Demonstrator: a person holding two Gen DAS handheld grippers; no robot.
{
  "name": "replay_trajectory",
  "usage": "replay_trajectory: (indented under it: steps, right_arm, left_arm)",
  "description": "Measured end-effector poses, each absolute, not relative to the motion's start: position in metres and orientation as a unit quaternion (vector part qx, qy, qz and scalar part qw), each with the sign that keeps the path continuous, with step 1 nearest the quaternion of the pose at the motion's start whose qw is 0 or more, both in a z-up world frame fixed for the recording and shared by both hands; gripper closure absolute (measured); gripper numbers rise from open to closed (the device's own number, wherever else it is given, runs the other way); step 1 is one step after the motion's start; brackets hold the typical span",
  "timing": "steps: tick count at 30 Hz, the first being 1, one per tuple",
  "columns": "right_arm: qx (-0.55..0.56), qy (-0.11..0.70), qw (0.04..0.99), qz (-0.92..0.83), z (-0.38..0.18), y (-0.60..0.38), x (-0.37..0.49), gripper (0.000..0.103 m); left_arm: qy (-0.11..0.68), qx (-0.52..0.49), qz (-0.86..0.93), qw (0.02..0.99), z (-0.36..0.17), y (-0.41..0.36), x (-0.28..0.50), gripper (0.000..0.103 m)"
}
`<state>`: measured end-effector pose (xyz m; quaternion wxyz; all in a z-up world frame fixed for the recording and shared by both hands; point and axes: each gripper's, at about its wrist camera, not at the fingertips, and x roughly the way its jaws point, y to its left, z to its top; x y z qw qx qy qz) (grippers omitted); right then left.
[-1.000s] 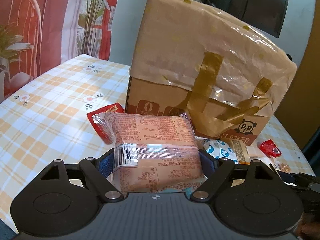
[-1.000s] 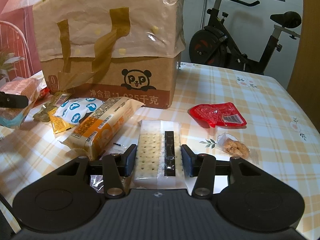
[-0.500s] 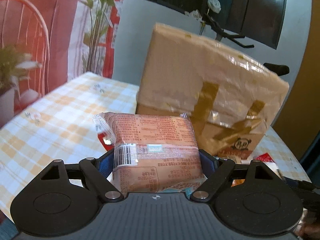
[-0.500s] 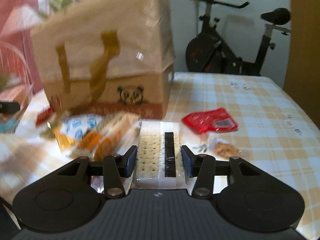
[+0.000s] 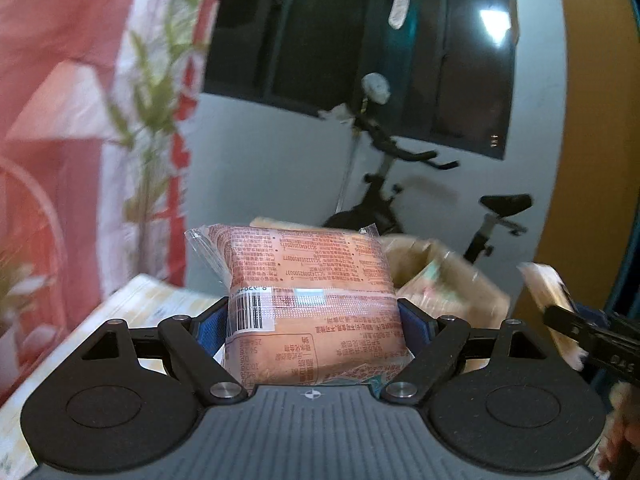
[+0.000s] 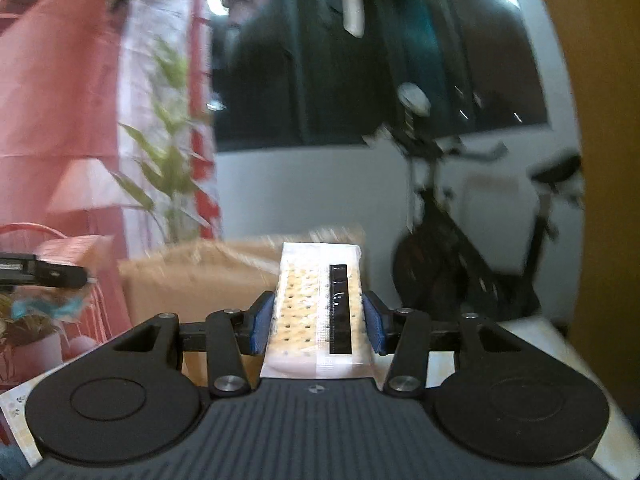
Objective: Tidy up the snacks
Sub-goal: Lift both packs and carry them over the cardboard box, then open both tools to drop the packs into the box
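Left gripper (image 5: 312,320) clamps a pink snack pack (image 5: 308,300) between its blue pads, long axis pointing forward, centre of frame. Right gripper (image 6: 318,320) is closed on a cracker pack (image 6: 316,308), also lengthwise ahead.

- Paper bag (image 5: 448,280): only its top edge shows, lower right of centre in the left view, just behind and below the pink pack. In the right view the bag (image 6: 192,284) sits lower centre-left, blurred, behind the crackers.
- Key relation: bag mouth lies ahead of and below both grippers; which is nearer cannot be told. Likely next: tilt down, drop in.
- Right gripper's load appears at far right edge of the left view.
- Exercise bike (image 5: 420,184) behind.

Change from 1 s ago: both views then showed the bag's full side and the table with loose snacks; now both are raised to the bag's top, table mostly out of frame, heavy motion blur.
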<state>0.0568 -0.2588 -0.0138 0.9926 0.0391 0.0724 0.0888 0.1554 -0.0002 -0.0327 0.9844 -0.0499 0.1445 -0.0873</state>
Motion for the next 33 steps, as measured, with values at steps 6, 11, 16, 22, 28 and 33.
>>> replay_trajectory:
  steps: [6, 11, 16, 22, 28, 33]
  right_arm:
    - [-0.028, 0.037, 0.992, 0.120, 0.033, -0.227, 0.119, 0.054]
    - [-0.030, 0.042, 0.991, 0.121, 0.030, -0.204, 0.180, 0.054]
    - [-0.001, 0.090, 0.989, 0.117, 0.013, -0.198, 0.214, 0.054]
    - [-0.020, 0.127, 0.985, 0.118, -0.006, -0.194, 0.224, 0.052]
    - [-0.041, 0.112, 0.986, 0.121, -0.008, -0.200, 0.205, 0.032]
    - [-0.012, 0.108, 0.986, 0.124, -0.002, -0.209, 0.187, 0.032]
  left_arm:
    - [0.124, -0.063, -0.097, 0.985, 0.003, -0.021, 0.220, 0.017]
    - [0.133, -0.034, -0.106, 0.985, 0.010, -0.042, 0.275, 0.016]
    - [0.193, -0.016, -0.122, 0.974, -0.008, -0.052, 0.310, 0.016]
    - [0.260, -0.039, -0.125, 0.957, -0.033, -0.043, 0.339, 0.014]
    - [0.237, -0.033, -0.109, 0.965, -0.026, -0.035, 0.329, 0.012]
    - [0.223, -0.013, -0.113, 0.968, -0.016, -0.032, 0.299, 0.012]
